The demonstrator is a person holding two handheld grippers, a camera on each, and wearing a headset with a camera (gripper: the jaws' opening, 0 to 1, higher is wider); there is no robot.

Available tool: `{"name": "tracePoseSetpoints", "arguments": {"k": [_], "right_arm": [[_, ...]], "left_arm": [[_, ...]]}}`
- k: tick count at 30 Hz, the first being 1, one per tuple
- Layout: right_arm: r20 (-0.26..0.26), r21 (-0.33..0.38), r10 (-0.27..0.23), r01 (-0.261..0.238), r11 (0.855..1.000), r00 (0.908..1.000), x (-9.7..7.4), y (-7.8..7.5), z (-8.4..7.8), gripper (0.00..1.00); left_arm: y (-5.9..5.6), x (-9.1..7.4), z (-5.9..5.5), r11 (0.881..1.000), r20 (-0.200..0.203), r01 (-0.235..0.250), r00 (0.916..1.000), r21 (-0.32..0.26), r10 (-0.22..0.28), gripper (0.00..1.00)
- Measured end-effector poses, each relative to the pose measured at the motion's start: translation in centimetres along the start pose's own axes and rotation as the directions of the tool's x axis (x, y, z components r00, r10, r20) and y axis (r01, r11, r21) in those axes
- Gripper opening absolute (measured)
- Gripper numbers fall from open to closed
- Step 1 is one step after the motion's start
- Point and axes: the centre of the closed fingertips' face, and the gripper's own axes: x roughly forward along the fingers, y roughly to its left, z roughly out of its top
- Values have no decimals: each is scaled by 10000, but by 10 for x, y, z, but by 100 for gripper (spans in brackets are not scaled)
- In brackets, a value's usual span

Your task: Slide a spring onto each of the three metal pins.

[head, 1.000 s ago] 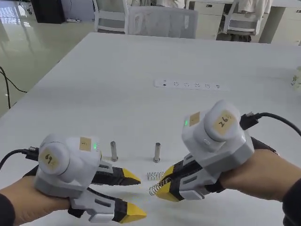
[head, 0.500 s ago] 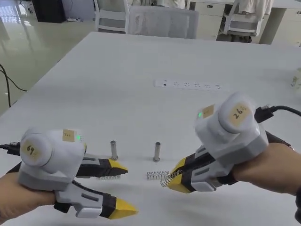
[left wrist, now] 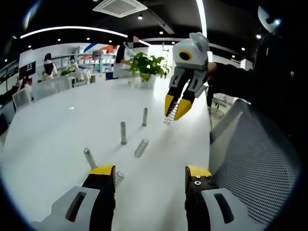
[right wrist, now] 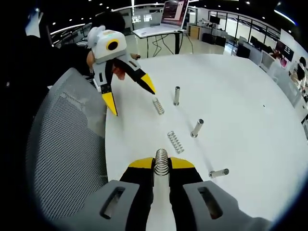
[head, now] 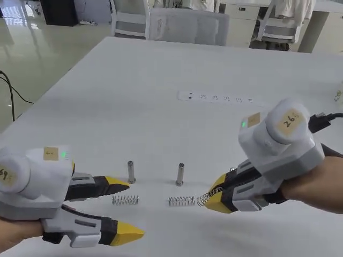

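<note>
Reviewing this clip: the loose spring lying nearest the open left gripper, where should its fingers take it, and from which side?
Probably mid-length, across the coils. The spring lies flat, its long axis crossways in the head view, so the left gripper would best drop from above with one finger on each long side. That leaves both open ends free for the pin.

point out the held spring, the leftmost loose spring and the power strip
held spring (right wrist: 161, 161), right gripper view, front coil between the jaws
left loose spring (head: 125, 199), head view, middle coils
power strip (head: 220, 98), head view, middle of its top face
</note>
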Motion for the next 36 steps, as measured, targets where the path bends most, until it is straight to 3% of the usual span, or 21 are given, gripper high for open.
{"name": "tracePoseSetpoints", "arguments": {"k": [15,24,36], "right_arm": [[-354,-209,-369,362,9991,9987,-17,-16,-1,8],[-791,-440,-623,589,9973,9949,-30,-32,-5,8],[-1907,-909,-1054,894,9918,9760,-46,-64,-13,8]], "left_arm": [[16,-14,1,9919,757,-1058,9909,-701,1110,61],[20,-16,-3,9860,848,-1374,9857,-944,1455,67],[18,-14,-4,9838,913,-1469,9835,-1025,1563,72]]}}
